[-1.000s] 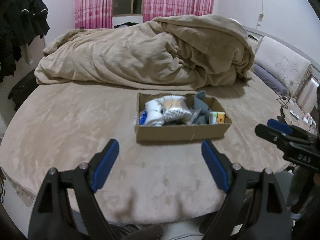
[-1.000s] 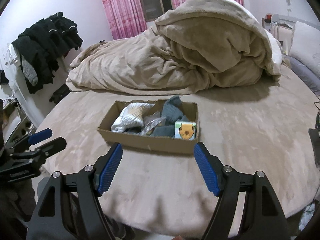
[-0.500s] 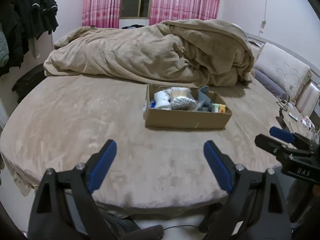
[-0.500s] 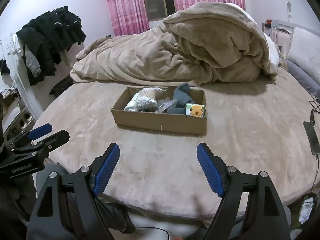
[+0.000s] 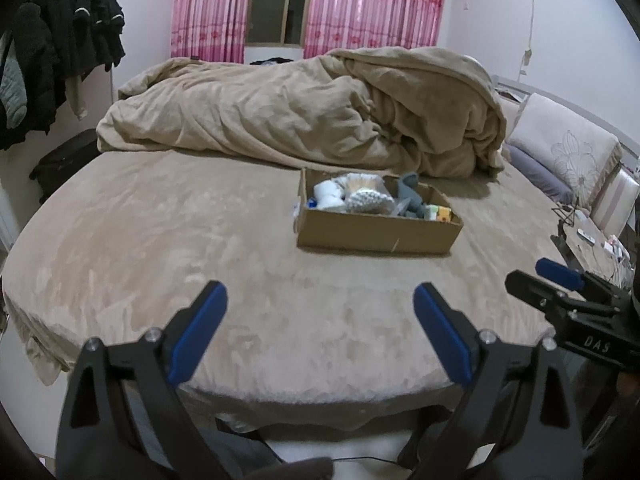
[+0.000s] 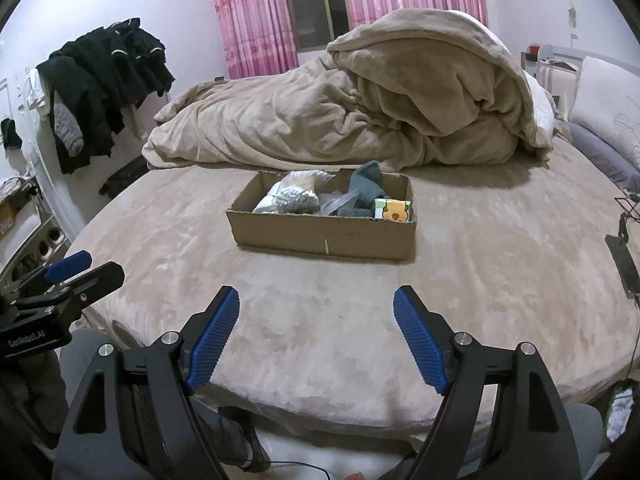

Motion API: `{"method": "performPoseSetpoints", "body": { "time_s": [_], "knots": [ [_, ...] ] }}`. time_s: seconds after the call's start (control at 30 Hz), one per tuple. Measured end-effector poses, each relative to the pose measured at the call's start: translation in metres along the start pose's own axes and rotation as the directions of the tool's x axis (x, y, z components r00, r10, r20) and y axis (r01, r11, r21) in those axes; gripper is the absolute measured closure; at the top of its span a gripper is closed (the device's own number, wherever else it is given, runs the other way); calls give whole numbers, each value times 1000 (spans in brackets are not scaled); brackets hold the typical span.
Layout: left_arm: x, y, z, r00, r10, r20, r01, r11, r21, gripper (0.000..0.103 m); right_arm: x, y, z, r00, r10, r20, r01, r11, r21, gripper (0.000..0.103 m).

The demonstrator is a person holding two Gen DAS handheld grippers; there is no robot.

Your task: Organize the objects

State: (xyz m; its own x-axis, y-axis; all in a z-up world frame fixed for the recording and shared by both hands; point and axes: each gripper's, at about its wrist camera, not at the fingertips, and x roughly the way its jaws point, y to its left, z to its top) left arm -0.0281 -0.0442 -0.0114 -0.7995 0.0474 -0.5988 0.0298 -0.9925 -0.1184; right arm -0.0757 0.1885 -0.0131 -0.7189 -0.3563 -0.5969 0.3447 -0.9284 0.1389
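A: Left view: where's the cardboard box (image 5: 378, 222)?
B: On the bed (image 5: 160, 248), ahead and right of the left gripper (image 5: 320, 330), jaws apart, empty.
A: Right view?
B: Box straight ahead of the right gripper (image 6: 317, 334), likewise spread, long side crosswise; I judge the right somewhat better placed.

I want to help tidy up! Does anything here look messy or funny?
Yes. The beige fleece blanket is heaped in a crumpled pile at the far side of the bed, not spread flat. The items in the open brown cardboard box are jumbled together, with a grey sock sticking up above the rim. Nothing looks spilled or broken.
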Motion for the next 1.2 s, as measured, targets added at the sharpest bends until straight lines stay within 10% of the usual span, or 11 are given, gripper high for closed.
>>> {"method": "performPoseSetpoints", "body": {
  "time_s": [1.2],
  "knots": [
    [-3,3,11,1000,-9,26,9,1000,-4,7,1,2,9,1000,-10,9,10,1000,-24,21]
  ]
}}
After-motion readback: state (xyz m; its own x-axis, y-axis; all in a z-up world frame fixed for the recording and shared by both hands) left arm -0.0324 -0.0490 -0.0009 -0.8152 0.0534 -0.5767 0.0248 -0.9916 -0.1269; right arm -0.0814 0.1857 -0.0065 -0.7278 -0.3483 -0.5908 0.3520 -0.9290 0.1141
